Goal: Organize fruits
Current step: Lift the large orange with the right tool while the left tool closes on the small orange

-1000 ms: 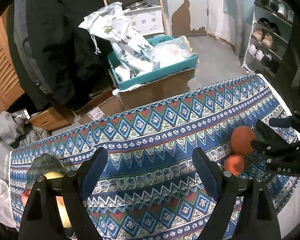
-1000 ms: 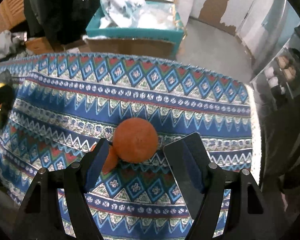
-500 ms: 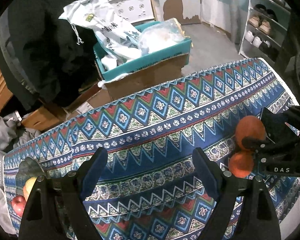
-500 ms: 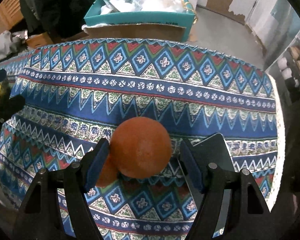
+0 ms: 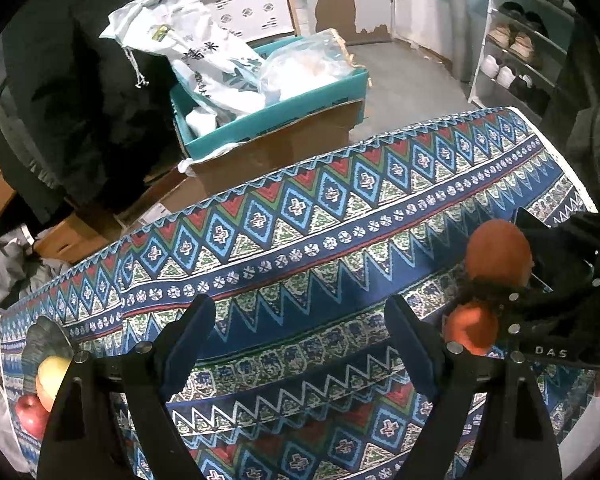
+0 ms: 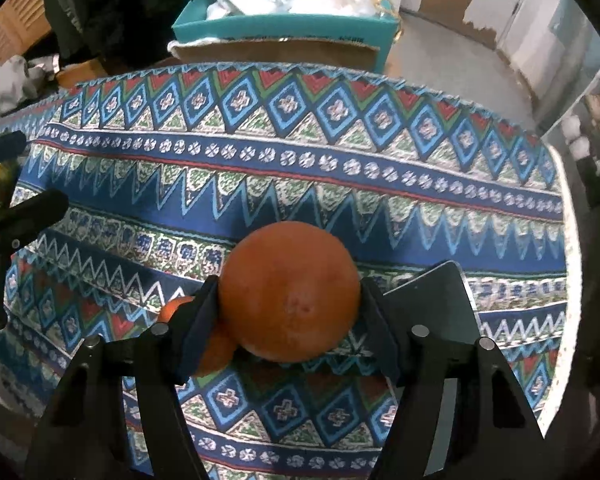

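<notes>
A large orange [image 6: 290, 292] sits clamped between the pads of the right gripper [image 6: 290, 308] near the desk's [image 6: 300, 168] right edge, a smaller orange [image 6: 216, 350] just beside it, while the left gripper [image 5: 300, 332] hangs wide and empty over the patterned cloth.

A grey floor [image 5: 404, 80], peeling wall [image 5: 340, 8], shoe rack [image 5: 516, 60] and cardboard boxes [image 5: 276, 148] surround the patterned tablecloth [image 5: 300, 240].

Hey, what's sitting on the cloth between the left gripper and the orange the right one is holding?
Only bare patterned tablecloth, seen in the left wrist view.
</notes>
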